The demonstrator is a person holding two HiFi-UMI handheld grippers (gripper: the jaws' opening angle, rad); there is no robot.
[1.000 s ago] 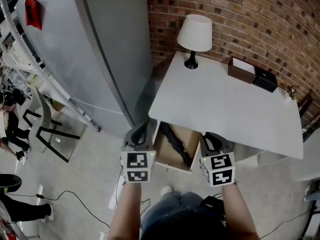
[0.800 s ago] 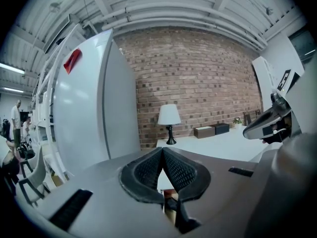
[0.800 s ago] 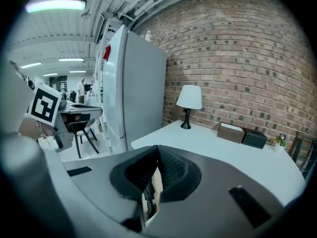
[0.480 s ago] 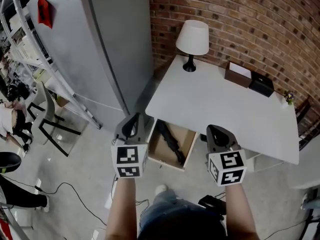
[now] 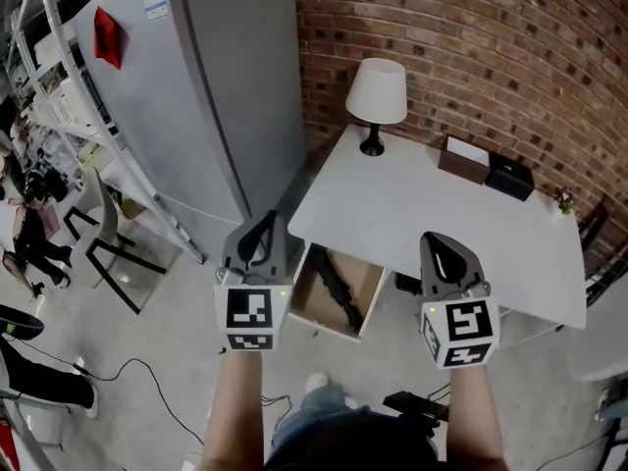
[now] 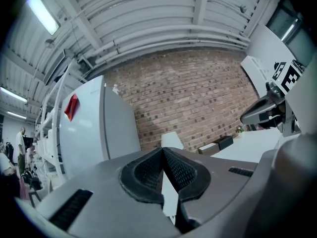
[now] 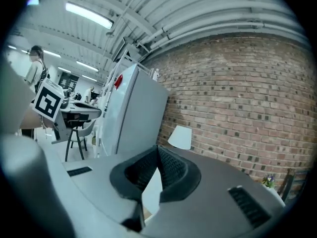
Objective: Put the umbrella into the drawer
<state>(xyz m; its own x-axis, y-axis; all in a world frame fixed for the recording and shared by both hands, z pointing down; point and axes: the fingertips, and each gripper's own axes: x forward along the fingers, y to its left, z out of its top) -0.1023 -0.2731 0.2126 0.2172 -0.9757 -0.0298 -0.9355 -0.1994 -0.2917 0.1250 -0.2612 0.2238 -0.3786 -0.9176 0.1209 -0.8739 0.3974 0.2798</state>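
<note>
The black folded umbrella [image 5: 334, 287] lies inside the open wooden drawer [image 5: 371, 296], which sticks out from under the white table [image 5: 422, 214]. Both grippers hang in the air above the floor, on either side of the drawer and apart from it. My left gripper [image 5: 263, 230] is shut with nothing in it, and in its own view the ribbed pads [image 6: 148, 170] meet at the tips of the left gripper [image 6: 162, 155]. My right gripper [image 5: 444, 251] is likewise shut and empty, and the right gripper [image 7: 157, 152] points level toward the brick wall.
A white lamp [image 5: 378, 96], a brown box [image 5: 463, 159] and a black box [image 5: 509, 180] stand at the table's back, against the brick wall [image 5: 491, 57]. A tall grey fridge [image 5: 186, 106] stands left. A chair [image 5: 98, 248] and cables [image 5: 128, 381] are on the floor.
Both grippers have risen and drawn back from the drawer. The umbrella still lies in the open drawer, which now looks smaller and further below.
</note>
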